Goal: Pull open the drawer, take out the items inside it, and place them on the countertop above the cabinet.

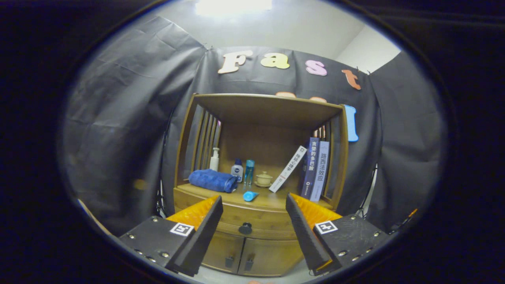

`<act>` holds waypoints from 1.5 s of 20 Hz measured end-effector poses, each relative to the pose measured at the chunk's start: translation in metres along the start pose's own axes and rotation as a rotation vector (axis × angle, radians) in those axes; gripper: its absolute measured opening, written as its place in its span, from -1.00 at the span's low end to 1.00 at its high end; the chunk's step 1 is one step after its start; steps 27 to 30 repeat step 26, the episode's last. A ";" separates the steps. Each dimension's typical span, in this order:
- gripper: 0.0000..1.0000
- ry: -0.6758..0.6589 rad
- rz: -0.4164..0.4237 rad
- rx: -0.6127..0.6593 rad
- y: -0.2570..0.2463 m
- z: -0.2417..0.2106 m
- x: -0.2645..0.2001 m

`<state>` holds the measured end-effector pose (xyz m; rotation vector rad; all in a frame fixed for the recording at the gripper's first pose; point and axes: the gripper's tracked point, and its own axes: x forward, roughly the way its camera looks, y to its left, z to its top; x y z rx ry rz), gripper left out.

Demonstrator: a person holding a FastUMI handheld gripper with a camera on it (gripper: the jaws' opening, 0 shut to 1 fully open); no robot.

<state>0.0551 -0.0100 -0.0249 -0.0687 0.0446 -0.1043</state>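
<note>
Gripper [254,209], nearest the camera: its two fingers [205,225] are spread wide with nothing between them, clear of the furniture. Framed in the gap just ahead of them is the drawer [252,221], fully shut, its dark round knob [245,228] centred on the front. Below the drawer are two cabinet doors [236,252], closed, each with a small dark handle near the meeting edge.

Above the drawer runs the wooden countertop [272,199]. Nearest its front edge lies a small blue tube [250,195] on its side. Further back, from left: a rolled blue towel [213,180]; a white pump bottle [214,159] upright behind it; a small dark-capped bottle [237,170]; a slim blue bottle [249,171] just beside it; and a small lidded cup [264,179], possibly ceramic, though it is too small to be sure. To the right, a white book [288,169] leans tilted toward two upright books [315,169] standing against the slatted side of the cabinet [185,138]. A wooden top shelf [268,106] roofs the recess.
</note>
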 end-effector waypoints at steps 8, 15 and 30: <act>0.92 0.023 -0.004 -0.019 -0.023 -0.018 -0.040; 0.92 0.026 -0.039 0.045 -0.045 -0.024 -0.046; 0.92 -0.162 -0.138 -0.001 -0.123 0.029 -0.024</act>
